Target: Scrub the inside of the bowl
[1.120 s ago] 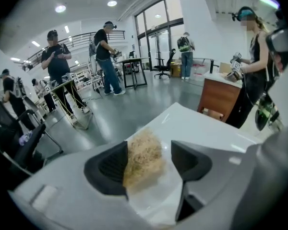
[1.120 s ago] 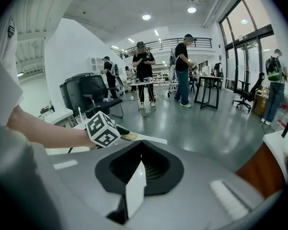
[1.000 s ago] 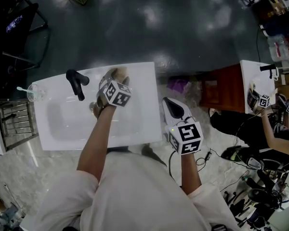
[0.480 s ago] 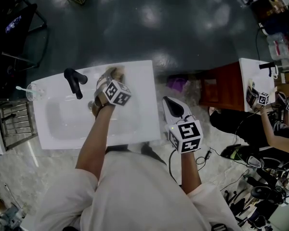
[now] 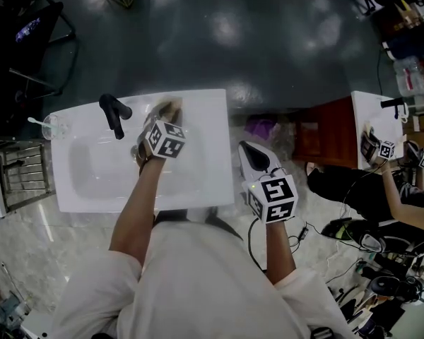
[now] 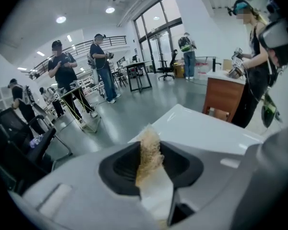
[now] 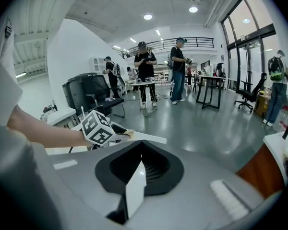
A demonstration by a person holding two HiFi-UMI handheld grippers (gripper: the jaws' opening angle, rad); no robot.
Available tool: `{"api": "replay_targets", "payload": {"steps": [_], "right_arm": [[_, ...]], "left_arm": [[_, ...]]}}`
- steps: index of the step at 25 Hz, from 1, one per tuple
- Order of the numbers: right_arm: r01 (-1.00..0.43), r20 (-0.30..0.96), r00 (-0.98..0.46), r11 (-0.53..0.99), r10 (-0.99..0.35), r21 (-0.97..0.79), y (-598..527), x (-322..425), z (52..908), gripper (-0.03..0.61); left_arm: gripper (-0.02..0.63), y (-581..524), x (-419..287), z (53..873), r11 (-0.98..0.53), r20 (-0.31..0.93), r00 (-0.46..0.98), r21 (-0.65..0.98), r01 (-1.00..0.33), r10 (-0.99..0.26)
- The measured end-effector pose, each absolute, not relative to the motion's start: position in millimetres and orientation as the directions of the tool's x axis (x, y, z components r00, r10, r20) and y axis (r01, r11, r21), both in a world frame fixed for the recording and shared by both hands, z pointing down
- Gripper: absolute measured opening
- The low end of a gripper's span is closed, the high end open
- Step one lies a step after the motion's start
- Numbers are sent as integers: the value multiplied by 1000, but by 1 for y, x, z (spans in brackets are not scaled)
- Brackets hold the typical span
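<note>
Right of the black tap (image 5: 114,116), over the far rim of the white sink (image 5: 99,174), your left gripper (image 5: 167,114) had just been closing its jaws on the tan scrub pad (image 6: 149,150). Your right gripper (image 5: 246,151) hung off the sink's right side, jaws together and empty.
</note>
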State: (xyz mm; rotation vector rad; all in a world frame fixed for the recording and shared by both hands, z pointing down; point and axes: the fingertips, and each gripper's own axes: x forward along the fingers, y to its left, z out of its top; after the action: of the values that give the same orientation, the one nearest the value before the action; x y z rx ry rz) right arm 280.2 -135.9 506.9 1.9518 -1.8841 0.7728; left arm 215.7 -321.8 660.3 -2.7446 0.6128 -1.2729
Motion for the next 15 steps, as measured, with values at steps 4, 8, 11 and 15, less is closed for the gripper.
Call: {"api": "replay_targets", "payload": {"steps": [4, 8, 11, 15], "right_arm": [[-990, 572, -34, -50, -819, -131, -136, 272, 502, 6], [-992, 557, -68, -3, -828, -125, -135, 261, 497, 6], [-992, 542, -105, 46, -834, -121, -135, 255, 492, 6], [-989, 528, -138, 94, -838, -110, -129, 244, 484, 6]], "left_arm": [[115, -318, 205, 646, -913, 696, 610, -179, -365, -380], [109, -307, 197, 617, -906, 634, 660, -172, -387, -402], [106, -296, 191, 588, -896, 581, 692, -170, -411, -428], [104, -276, 177, 545, -885, 495, 744, -132, -446, -449]]}}
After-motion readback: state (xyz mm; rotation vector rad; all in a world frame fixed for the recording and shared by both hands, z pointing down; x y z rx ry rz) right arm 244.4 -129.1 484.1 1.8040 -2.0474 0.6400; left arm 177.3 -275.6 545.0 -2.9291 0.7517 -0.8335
